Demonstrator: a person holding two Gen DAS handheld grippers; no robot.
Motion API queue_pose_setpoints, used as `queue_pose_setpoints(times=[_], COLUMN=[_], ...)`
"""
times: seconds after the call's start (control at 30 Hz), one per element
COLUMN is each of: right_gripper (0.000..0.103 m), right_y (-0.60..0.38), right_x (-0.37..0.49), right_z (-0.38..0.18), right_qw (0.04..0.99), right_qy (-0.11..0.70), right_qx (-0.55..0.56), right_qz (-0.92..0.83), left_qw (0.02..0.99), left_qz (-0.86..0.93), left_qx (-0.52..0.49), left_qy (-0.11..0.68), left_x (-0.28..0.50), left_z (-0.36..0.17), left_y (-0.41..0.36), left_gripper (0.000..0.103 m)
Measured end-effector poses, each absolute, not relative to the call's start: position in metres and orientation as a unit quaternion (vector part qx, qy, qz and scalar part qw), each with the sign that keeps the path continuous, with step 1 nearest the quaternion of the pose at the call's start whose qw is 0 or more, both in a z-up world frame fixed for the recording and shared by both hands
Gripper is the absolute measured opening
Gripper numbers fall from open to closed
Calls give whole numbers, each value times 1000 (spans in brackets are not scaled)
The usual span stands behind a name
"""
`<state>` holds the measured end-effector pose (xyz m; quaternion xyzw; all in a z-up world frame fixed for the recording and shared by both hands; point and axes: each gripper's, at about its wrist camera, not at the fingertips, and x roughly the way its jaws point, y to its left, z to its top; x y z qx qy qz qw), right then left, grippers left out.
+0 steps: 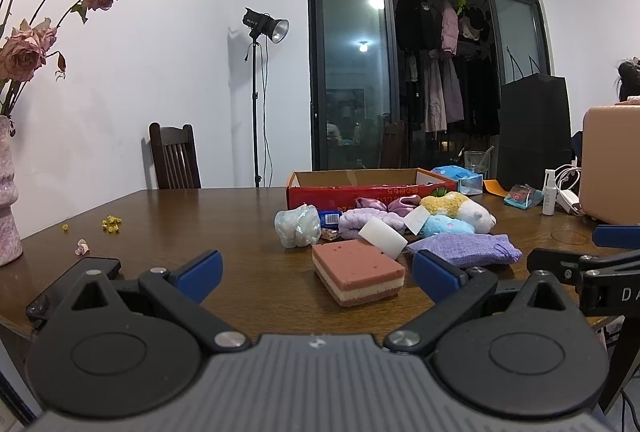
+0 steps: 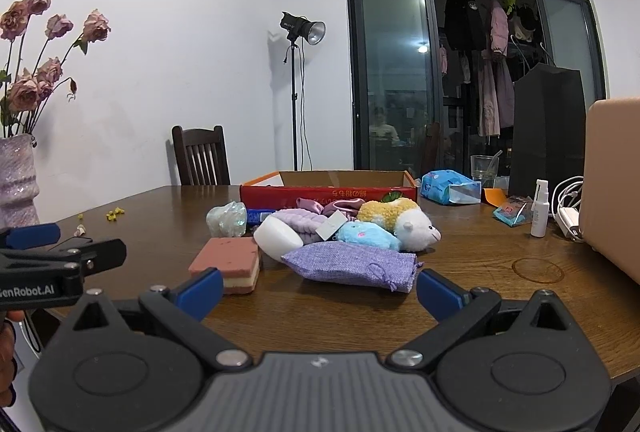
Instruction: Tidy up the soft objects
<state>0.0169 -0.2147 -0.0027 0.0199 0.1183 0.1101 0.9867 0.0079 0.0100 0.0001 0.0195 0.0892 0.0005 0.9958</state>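
- A pink vase [image 1: 7, 192] with dried roses [image 1: 24, 48] stood at the far left edge of the desk [image 1: 200, 224].
- Small yellow bits [image 1: 110, 223] and a pink petal [image 1: 82, 247] lay on the desk near the vase.
- A dark flat device [image 1: 72, 284] lay at the near left edge of the desk.
- The left gripper [image 1: 316, 274] hovered low over the near edge, its blue fingers [image 1: 200, 274] spread wide and released, holding nothing.
- A crinkled clear packet [image 1: 298, 226] sat at the left end of the pile of soft objects.
- A layered pink sponge [image 1: 358, 274] lay on the desk ahead of the left gripper, between the lines of its fingers and not touched by them.
- A white foam block [image 1: 382, 238] leaned just behind the sponge, against a lilac fuzzy band [image 1: 360, 220].
- A red cardboard box [image 1: 368, 186] stood open-topped behind the pile.
- A purple drawstring pouch [image 2: 354, 264] lay at the front of the pile, ahead of the right gripper [image 2: 320, 290].
- The right gripper's fingers [image 2: 440, 294] were likewise spread and released, empty.
- A blue plush [image 2: 366, 236] and a yellow-and-white sheep plush [image 2: 400, 222] lay touching, behind the pouch.
- A blue tissue pack [image 2: 450, 188], a glass [image 2: 484, 168], a black bag [image 2: 548, 132] and a white spray bottle [image 2: 539, 210] stood at the right.
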Motion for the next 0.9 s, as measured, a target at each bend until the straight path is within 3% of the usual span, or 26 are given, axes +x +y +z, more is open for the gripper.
queue_pose_setpoints(times=[0.9], right_gripper=[103], right_y=[-212], right_x=[15], right_z=[-4], right_qw=[986], right_qy=[120], right_qx=[17], right_qz=[112], left_qw=[996], left_qz=[1], left_qx=[17], left_qy=[91], left_x=[7], left_z=[1], left_y=[11], left_gripper=[103])
